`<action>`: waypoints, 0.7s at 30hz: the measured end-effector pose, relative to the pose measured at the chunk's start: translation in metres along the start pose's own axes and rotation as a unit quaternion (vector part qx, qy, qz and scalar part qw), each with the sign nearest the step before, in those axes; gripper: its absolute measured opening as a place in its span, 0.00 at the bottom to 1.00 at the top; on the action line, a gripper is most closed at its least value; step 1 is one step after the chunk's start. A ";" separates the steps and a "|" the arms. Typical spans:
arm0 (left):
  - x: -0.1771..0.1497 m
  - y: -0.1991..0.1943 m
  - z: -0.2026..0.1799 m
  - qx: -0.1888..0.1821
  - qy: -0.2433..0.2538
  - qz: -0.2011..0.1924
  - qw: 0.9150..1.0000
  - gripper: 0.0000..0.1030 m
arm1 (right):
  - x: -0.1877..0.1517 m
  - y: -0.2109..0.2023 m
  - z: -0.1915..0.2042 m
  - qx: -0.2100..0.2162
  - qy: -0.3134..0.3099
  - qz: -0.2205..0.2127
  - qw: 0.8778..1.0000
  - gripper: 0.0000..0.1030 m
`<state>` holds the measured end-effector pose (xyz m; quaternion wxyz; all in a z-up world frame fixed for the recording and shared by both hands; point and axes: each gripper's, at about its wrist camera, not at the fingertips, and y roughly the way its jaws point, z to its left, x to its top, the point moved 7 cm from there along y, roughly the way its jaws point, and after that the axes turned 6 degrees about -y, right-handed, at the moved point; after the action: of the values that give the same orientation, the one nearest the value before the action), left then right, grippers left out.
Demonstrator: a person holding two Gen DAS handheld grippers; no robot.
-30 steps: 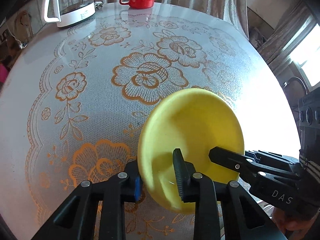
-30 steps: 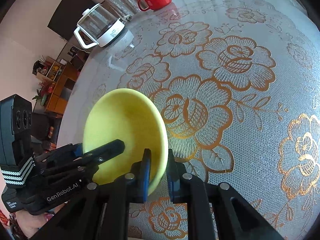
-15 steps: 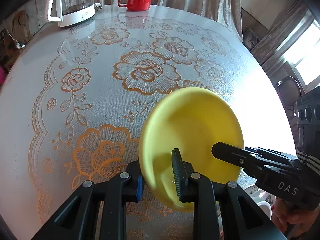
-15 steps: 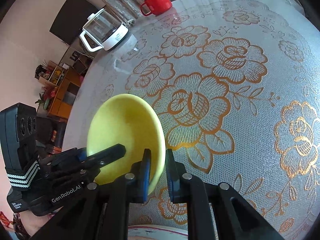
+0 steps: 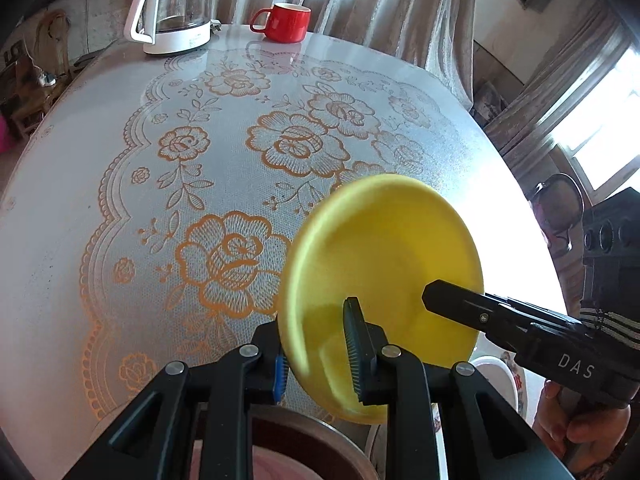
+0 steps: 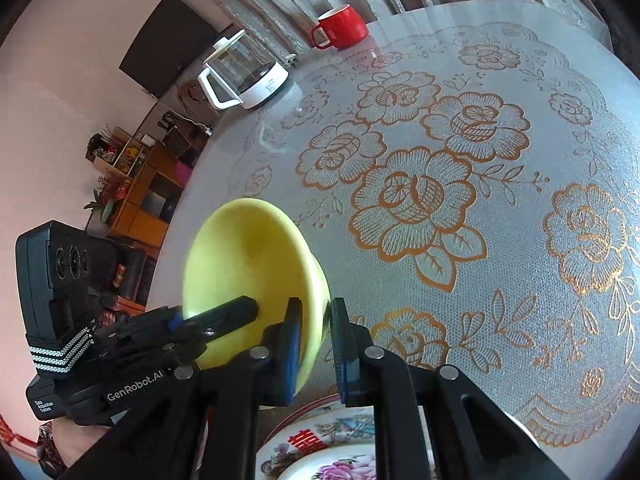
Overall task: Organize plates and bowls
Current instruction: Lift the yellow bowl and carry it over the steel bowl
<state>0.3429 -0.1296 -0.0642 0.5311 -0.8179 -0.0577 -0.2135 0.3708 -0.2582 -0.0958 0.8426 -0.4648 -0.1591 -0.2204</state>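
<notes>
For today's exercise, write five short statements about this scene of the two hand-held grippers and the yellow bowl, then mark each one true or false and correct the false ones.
1. Both grippers grip the yellow bowl by its rim. True: the left gripper and the right gripper each pinch it on opposite sides.
2. The yellow bowl rests flat on the table. False: it is held tilted above it.
3. The red mug stands at the far edge, beside the glass kettle. True.
4. The red mug lies on its side. False: it stands upright.
5. A floral-patterned plate lies just below the right gripper. True.
</notes>
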 end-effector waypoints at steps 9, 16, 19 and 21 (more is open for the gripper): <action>-0.027 -0.052 0.014 -0.015 -0.016 -0.043 0.999 0.24 | -0.022 -0.017 0.044 0.028 -0.024 -0.014 0.999 0.13; -0.052 -0.079 0.033 -0.023 -0.037 -0.068 0.997 0.24 | -0.042 -0.023 0.075 0.056 -0.038 -0.015 0.998 0.14; -0.062 -0.085 0.040 -0.019 -0.043 -0.076 0.996 0.24 | -0.050 -0.021 0.085 0.063 -0.044 -0.011 0.997 0.14; -0.068 -0.088 0.045 -0.023 -0.052 -0.078 0.995 0.24 | -0.056 -0.019 0.090 0.067 -0.046 -0.008 0.997 0.14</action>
<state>0.2667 -0.0424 -0.0335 0.4899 -0.8331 -0.1437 -0.2129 0.3079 -0.1777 -0.0623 0.8620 -0.4154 -0.2162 -0.1941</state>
